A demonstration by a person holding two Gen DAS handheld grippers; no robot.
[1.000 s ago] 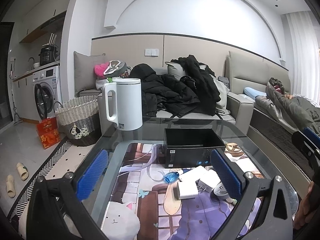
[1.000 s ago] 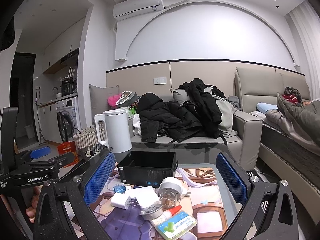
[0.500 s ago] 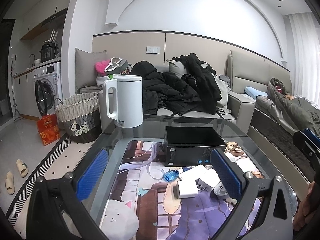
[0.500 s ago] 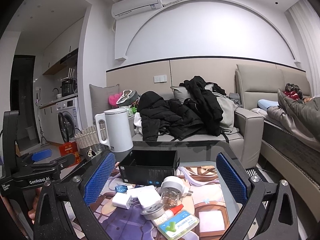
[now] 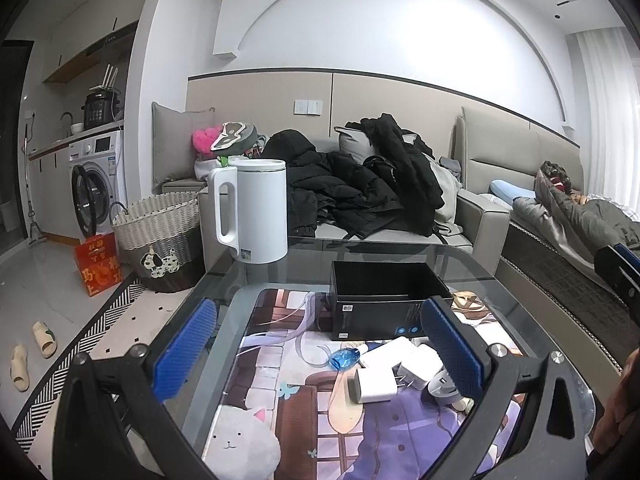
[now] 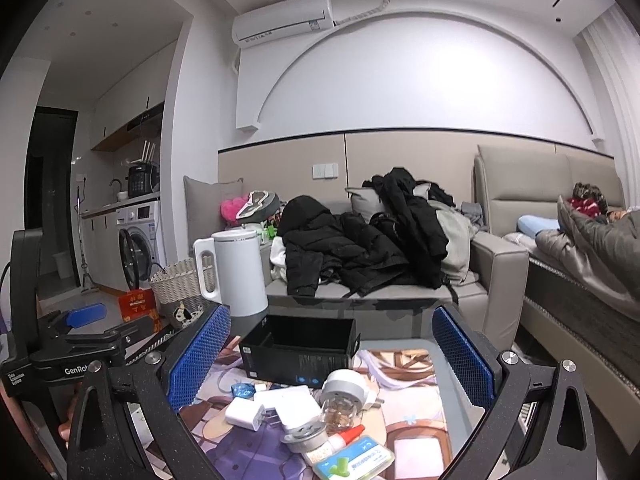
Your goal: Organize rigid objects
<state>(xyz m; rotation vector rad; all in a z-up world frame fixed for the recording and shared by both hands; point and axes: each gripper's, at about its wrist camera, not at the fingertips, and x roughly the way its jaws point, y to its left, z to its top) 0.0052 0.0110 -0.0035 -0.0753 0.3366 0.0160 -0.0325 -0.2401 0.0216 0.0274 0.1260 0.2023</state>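
Observation:
An open black box stands on the glass table, also in the right wrist view. In front of it lies a heap of small items: white chargers, a blue packet, a small glass jar, a white round device, a glue tube and a teal-white case. My left gripper is open and empty, hovering short of the heap. My right gripper is open and empty above the heap.
A white kettle stands at the table's far left corner. A sofa piled with dark coats is behind the table. A wicker basket and red box sit on the floor at left. The other gripper shows at left.
Both grippers have tilted or risen slightly, so the table and heap sit a little lower in view. Nothing on the table has moved.

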